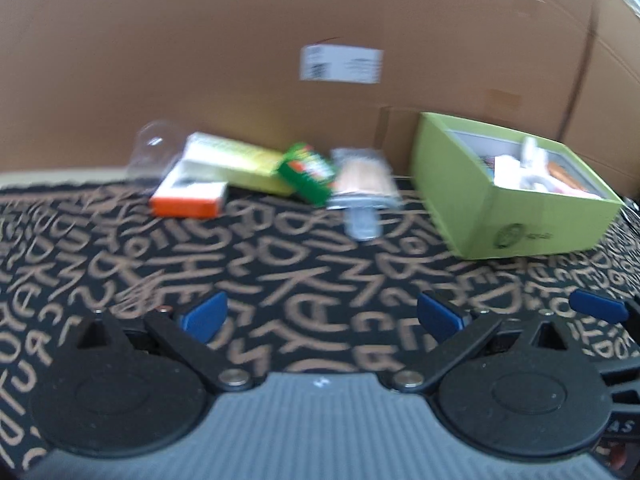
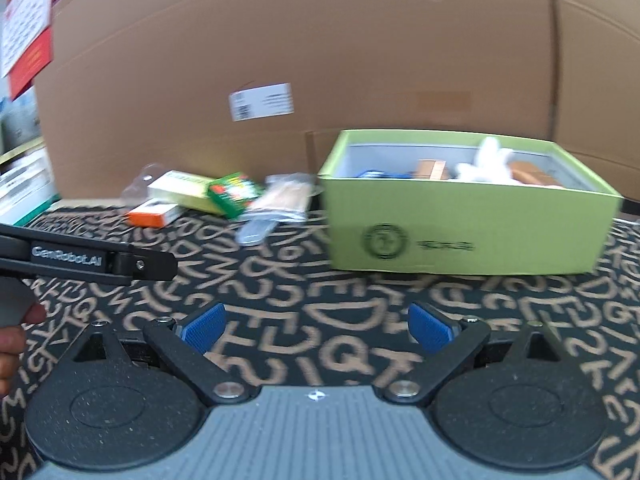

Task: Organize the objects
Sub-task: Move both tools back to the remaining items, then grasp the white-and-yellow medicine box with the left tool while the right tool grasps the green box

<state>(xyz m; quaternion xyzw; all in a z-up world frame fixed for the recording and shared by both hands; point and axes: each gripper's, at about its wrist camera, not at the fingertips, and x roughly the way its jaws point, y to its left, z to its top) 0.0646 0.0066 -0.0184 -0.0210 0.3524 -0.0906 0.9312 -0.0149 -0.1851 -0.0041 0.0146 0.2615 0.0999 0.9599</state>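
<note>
A big cardboard wall is backing the surface, which is wearing a black cloth with tan lettering. The green box is sitting open-topped at the right, against the cardboard, already holding several items, so I am judging it as the collection bin. The loose pile is lying left of it, near but apart: yellow-green carton leaning on the orange-and-white box, green packet touching the carton, clear bag of tan sticks beside that, clear plastic piece at the far left. All still needing to go in, I am guessing. My left gripper and right gripper are both hanging low over the cloth, jaws spread wide, gripping nothing, probably readying for a pick. Views are blurring.
</note>
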